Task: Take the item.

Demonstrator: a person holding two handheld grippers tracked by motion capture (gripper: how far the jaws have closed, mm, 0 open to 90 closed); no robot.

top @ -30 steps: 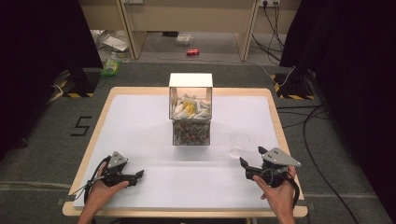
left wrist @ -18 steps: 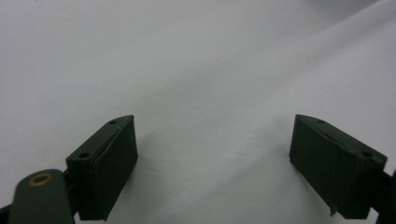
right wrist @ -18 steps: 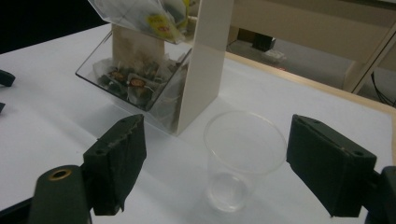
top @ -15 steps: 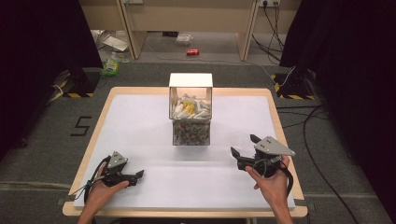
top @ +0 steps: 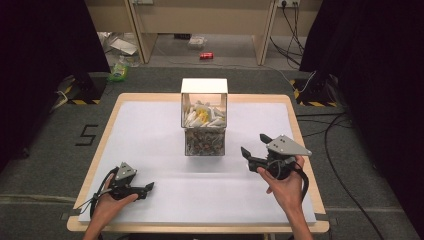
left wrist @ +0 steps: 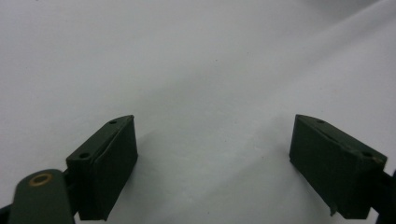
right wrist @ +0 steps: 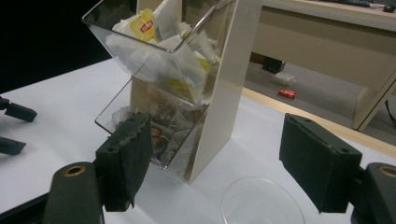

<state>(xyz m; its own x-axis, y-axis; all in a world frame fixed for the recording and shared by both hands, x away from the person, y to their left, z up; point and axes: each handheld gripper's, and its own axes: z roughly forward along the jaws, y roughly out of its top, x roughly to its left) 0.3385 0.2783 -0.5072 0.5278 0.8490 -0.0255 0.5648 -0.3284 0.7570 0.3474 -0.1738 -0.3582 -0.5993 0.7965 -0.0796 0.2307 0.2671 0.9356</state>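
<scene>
A clear two-tier dispenser [top: 204, 117] stands at the middle of the white table [top: 150, 130]. Its upper bin [right wrist: 154, 32] holds white and yellow tea bags, and its lower bin [right wrist: 163, 130] holds darker ones. My right gripper [top: 254, 144] is raised just right of the dispenser, open and holding nothing. In the right gripper view the right gripper [right wrist: 215, 158] points at the lower bin. A clear round dish [right wrist: 261, 203] lies on the table below its jaws. My left gripper [top: 145, 189] rests low at the front left, open. The left gripper [left wrist: 215, 163] faces bare white table [left wrist: 196, 70].
The left gripper's jaws [right wrist: 14, 126] appear at the far left of the right gripper view. On the floor beyond the table lie a red can [top: 206, 55] and a green bottle [top: 119, 69]. Cables [top: 340, 130] trail off the right side.
My right gripper has lifted and moved forward and left, closer to the dispenser and over the clear dish. The left gripper has stayed in place.
</scene>
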